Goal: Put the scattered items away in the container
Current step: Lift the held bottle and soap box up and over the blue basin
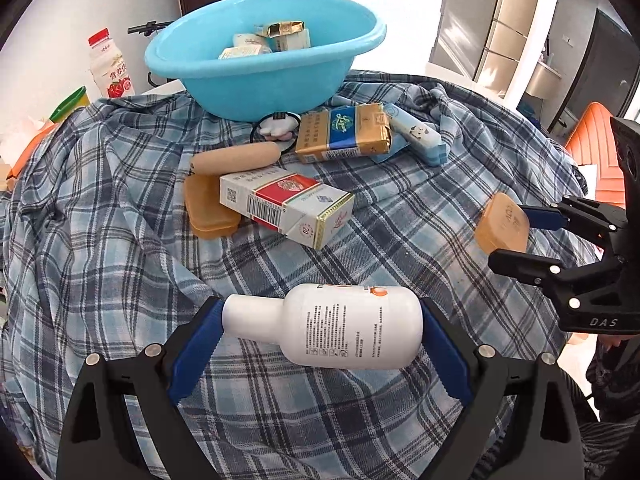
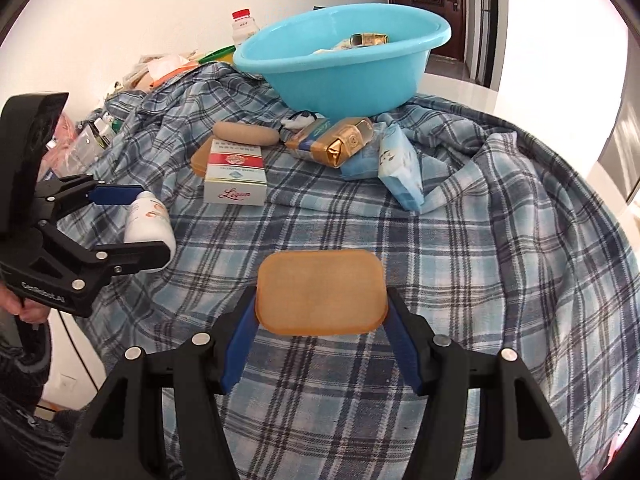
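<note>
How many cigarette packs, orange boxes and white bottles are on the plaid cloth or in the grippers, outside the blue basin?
Cigarette packs: 2, the red-and-white pack and the blue-and-gold pack
Orange boxes: 2, the held orange box in the right gripper and the loose orange box
White bottles: 1, the white bottle in the left gripper
Total: 5

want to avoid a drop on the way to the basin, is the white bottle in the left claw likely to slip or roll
The white bottle looks smooth and glossy, so it could slip. The left claw grips it end to end, cap against one pad and base against the other, which may let it pivot. Its round body would probably roll if released onto the plaid cloth, so lower it well inside the blue basin.
</note>
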### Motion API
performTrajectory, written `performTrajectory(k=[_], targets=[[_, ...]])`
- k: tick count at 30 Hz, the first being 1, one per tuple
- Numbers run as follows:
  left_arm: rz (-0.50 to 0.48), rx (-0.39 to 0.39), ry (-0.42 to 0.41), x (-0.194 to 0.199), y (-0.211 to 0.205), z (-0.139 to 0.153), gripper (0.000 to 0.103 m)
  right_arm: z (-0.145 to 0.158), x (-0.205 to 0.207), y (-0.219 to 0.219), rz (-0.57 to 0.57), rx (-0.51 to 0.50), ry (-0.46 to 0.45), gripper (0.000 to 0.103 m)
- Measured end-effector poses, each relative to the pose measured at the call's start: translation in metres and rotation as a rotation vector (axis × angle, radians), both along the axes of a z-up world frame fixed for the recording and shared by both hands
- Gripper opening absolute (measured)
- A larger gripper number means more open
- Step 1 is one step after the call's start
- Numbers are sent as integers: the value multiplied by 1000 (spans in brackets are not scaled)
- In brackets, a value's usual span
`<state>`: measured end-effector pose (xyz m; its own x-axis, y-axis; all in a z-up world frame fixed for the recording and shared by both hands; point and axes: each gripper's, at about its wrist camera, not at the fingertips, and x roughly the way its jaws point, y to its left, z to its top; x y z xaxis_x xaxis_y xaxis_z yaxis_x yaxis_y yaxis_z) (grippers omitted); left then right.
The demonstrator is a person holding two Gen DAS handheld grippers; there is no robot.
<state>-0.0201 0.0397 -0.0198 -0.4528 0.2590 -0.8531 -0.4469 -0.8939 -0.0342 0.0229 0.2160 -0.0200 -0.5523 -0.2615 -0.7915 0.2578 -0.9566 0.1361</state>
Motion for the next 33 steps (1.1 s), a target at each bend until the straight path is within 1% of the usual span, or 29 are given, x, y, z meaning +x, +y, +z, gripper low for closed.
performTrajectory(k=[4, 10, 16, 18, 19, 22, 26, 28, 33], targets=[[-7, 3, -2, 0, -1, 1, 96, 0, 0, -4, 0, 35, 6, 60], [1, 5, -3, -2, -3, 2, 96, 0, -2, -7, 11, 30, 4, 59], [-4, 2, 4, -8, -1, 12, 96, 10, -6, -8, 11, 23, 28, 59], [2, 5, 30, -12, 1, 20, 96, 19, -8, -7, 5, 18, 52, 60], [13, 6, 56, -15, 1, 26, 96, 24, -10, -7, 2, 15, 67, 60], [34, -11, 115, -23, 2, 41, 96, 43, -14, -9, 2, 15, 117, 60], [34, 3, 158, -35, 4, 64, 96, 70, -21, -11, 15, 33, 180, 60], [37, 4, 186, -42, 5, 76, 96, 84, -27, -11, 9, 29, 208, 60], [37, 32, 244, -53, 5, 107, 96, 117, -34, -9, -11, 24, 288, 60]])
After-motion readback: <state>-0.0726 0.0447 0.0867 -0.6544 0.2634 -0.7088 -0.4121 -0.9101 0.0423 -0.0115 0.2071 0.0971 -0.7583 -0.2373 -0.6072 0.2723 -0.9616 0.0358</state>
